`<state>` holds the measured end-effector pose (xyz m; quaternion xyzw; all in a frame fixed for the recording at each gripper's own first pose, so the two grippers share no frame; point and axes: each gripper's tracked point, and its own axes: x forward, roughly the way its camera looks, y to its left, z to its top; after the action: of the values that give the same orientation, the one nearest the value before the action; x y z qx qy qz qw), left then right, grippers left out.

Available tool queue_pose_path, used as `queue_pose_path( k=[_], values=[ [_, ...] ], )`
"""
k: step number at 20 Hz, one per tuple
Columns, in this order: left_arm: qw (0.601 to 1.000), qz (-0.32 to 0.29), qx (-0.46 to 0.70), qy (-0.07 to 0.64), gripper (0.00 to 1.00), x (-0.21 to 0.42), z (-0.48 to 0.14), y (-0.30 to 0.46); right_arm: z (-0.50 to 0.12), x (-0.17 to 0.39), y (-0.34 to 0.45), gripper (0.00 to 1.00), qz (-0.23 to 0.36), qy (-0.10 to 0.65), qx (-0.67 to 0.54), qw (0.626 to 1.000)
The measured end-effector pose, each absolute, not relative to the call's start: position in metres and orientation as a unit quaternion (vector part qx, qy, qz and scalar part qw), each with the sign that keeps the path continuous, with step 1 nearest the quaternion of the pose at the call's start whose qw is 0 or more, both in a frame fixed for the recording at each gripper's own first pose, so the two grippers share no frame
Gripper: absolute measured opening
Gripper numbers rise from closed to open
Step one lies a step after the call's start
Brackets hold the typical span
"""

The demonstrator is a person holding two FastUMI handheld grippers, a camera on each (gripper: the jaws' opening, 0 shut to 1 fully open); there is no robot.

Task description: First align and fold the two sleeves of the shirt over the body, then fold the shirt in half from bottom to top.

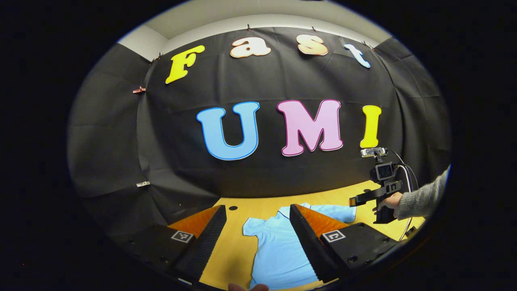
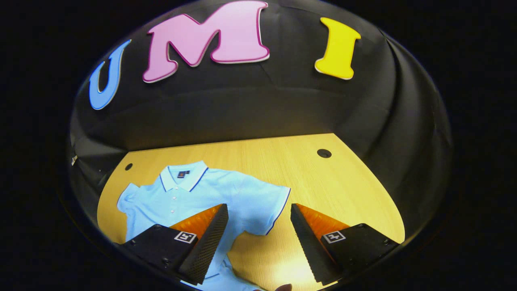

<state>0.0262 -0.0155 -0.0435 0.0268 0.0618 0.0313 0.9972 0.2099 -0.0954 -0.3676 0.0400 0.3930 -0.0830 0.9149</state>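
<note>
Booth: black cloth wall [image 2: 258, 109] stands behind a light wooden table [image 2: 323, 182].
Table: two small round holes, one at 1 o'clock [image 2: 324, 153] and one at 10 o'clock [image 2: 128, 166] in the right gripper view.
Shirt: a light blue polo shirt [image 2: 194, 198] lies flat on the table, front up, collar [image 2: 183, 178] toward the wall; both short sleeves are spread out to the sides, not folded.
Left gripper [image 1: 258, 226]: released, fingers wide apart, above the table; the shirt's sleeve [image 1: 252, 228] shows between them.
Right gripper [image 2: 258, 226]: released, fingers wide apart, holding nothing; the other sleeve [image 2: 270, 202] shows between them at 12 o'clock.
Person: in the left gripper view, at 3 o'clock, a hand [image 1: 389, 201] in a grey sleeve [image 1: 424, 198] holds the right gripper above the table's far side.
</note>
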Motion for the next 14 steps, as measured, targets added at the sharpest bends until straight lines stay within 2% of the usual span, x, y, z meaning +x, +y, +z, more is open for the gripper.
queue_pose_path(
  k=[8, 14],
  values=[
    [0.994, 0.06, 0.027, 0.092, 1.0, 0.04, -0.065, -0.011, -0.464, 0.223, -0.114, 0.97, -0.104, 0.473, 0.036, 0.874],
    [0.992, 0.069, 0.028, 0.099, 1.0, 0.046, -0.071, -0.008, -0.489, 0.23, -0.11, 0.98, -0.107, 0.498, 0.051, 0.859]
  ],
)
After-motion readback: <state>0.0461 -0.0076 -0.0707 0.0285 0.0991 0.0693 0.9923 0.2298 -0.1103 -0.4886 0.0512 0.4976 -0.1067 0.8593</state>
